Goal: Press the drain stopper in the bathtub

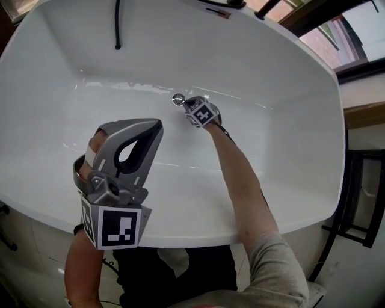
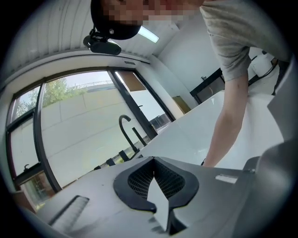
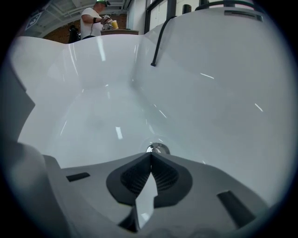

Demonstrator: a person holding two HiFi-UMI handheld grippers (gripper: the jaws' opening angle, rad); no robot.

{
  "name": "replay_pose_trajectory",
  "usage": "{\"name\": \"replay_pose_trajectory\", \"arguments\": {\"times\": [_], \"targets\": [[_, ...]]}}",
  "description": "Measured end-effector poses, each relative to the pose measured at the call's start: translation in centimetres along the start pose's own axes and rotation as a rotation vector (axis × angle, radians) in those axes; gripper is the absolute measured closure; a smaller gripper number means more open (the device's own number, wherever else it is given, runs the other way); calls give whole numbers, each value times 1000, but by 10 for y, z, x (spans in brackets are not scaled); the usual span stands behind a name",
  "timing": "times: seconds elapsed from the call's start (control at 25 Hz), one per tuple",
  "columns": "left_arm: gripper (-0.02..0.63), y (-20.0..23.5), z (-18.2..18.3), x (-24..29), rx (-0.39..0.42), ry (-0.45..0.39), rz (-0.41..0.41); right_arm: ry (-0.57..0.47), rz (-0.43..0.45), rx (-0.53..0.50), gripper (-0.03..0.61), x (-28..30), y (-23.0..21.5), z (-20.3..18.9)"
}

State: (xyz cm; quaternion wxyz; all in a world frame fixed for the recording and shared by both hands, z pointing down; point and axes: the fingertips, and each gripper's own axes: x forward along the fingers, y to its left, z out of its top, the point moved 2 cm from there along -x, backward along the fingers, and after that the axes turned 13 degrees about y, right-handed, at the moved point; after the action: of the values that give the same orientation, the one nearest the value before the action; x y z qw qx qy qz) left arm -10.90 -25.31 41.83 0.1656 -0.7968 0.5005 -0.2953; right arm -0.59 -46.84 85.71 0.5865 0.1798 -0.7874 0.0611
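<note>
A round chrome drain stopper point(image 1: 178, 100) sits on the floor of the white bathtub point(image 1: 283, 144). My right gripper point(image 1: 187, 108) reaches down into the tub, shut with nothing between its jaws. Its tips stand right at the stopper point(image 3: 158, 149); whether they touch it I cannot tell. In the right gripper view the right gripper point(image 3: 151, 154) shows its jaws closed tip to tip. My left gripper point(image 1: 157, 124) hovers above the tub's near rim, shut and empty, pointing up and away from the tub. In its own view the left gripper point(image 2: 153, 158) faces a window and a bare forearm point(image 2: 229, 122).
A black hose point(image 1: 117, 24) hangs down the far tub wall, and black tap fittings point(image 1: 225, 3) stand on the far rim. A black faucet point(image 2: 126, 130) shows by the window. A black metal frame point(image 1: 360, 198) stands right of the tub. A person point(image 3: 94, 21) stands far off.
</note>
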Motion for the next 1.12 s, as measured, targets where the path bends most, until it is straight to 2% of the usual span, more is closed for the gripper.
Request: {"name": "replay_pose_trajectory", "arguments": {"times": [0.12,0.24,0.36,0.52,0.76,1.12], "targets": [[606,-4,8,7,59,13,30,-9,3,39,578,13,-11,1],[606,-5,8,8,105,28,34,-30,-9,8,578,27,-10,20],[606,-9,2,7,125,41,30,6,-17,-24,578,49,-1,24],[606,-8,0,9,115,55,31,69,-57,15,577,68,-7,9],[607,-2,-2,5,52,33,23,46,-80,-93,575,71,-3,11],[607,-13,-6,8,132,66,5,34,-47,40,572,69,-8,15]]}}
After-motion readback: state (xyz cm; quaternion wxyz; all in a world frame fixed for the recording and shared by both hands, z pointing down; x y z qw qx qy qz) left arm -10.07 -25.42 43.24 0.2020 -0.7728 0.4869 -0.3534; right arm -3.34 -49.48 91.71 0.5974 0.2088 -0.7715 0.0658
